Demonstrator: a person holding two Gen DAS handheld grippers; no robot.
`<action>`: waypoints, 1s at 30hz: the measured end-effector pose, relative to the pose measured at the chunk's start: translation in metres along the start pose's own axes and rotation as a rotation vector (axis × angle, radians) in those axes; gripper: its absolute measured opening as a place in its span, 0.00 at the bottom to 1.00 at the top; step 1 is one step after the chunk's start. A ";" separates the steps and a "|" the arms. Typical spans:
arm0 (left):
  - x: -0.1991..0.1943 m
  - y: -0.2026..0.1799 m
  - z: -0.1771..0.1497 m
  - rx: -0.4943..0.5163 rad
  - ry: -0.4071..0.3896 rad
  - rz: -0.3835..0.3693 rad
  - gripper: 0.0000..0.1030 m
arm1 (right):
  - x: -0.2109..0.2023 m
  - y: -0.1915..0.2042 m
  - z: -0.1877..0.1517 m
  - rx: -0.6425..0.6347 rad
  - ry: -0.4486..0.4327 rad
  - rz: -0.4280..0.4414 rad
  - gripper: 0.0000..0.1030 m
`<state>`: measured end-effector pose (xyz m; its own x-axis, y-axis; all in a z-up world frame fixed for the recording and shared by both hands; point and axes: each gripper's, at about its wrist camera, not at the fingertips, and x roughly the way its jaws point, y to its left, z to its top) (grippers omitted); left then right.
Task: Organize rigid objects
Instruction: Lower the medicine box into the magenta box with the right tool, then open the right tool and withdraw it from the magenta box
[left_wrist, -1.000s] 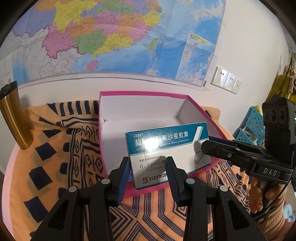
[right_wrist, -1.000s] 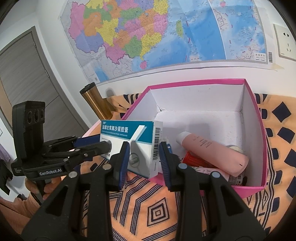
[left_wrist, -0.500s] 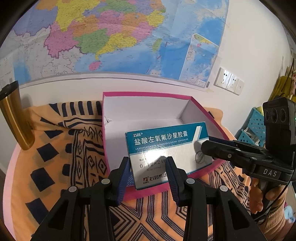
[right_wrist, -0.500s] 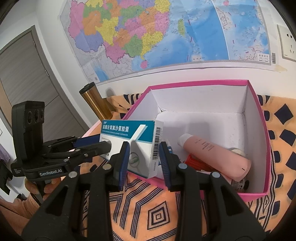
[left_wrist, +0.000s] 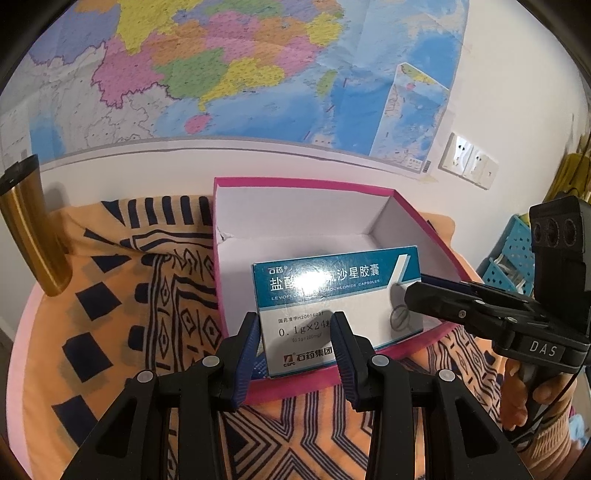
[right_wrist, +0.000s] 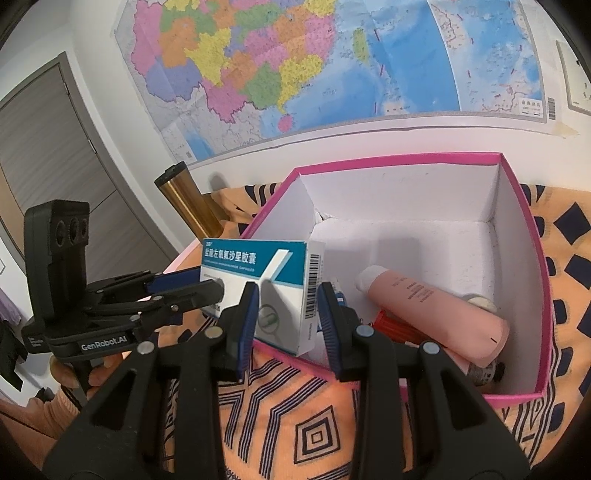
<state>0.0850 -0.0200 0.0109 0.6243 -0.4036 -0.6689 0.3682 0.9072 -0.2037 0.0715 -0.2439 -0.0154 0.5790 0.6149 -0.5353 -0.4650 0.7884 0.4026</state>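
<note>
While both the left hand-held gripper (left_wrist: 295, 345) and right hand-held gripper (right_wrist: 286, 319) pinch the medicine carton (left_wrist: 338, 302) over the pink box's (right_wrist: 532, 236) 7 o'clock rim, lowering it inside likely comes next.

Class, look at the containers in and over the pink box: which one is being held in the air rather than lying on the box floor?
The blue-and-white medicine carton. Both grippers' jaws clamp it above the box edge, while the pink tube lies inside.

Upright teal-white medicine carton (left_wrist: 336, 295) over pink box (left_wrist: 303, 182)
</note>
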 end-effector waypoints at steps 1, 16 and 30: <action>0.001 0.001 0.000 -0.003 0.002 0.002 0.37 | 0.001 0.000 0.000 0.001 0.002 0.002 0.35; 0.015 0.006 0.003 -0.002 0.025 0.049 0.42 | 0.033 -0.011 0.002 0.044 0.060 0.001 0.36; -0.003 -0.005 -0.004 0.036 -0.040 0.090 0.57 | 0.034 -0.024 -0.002 0.085 0.065 -0.031 0.37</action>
<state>0.0789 -0.0225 0.0110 0.6824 -0.3257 -0.6544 0.3335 0.9354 -0.1178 0.1007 -0.2420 -0.0451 0.5465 0.5903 -0.5941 -0.3879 0.8071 0.4451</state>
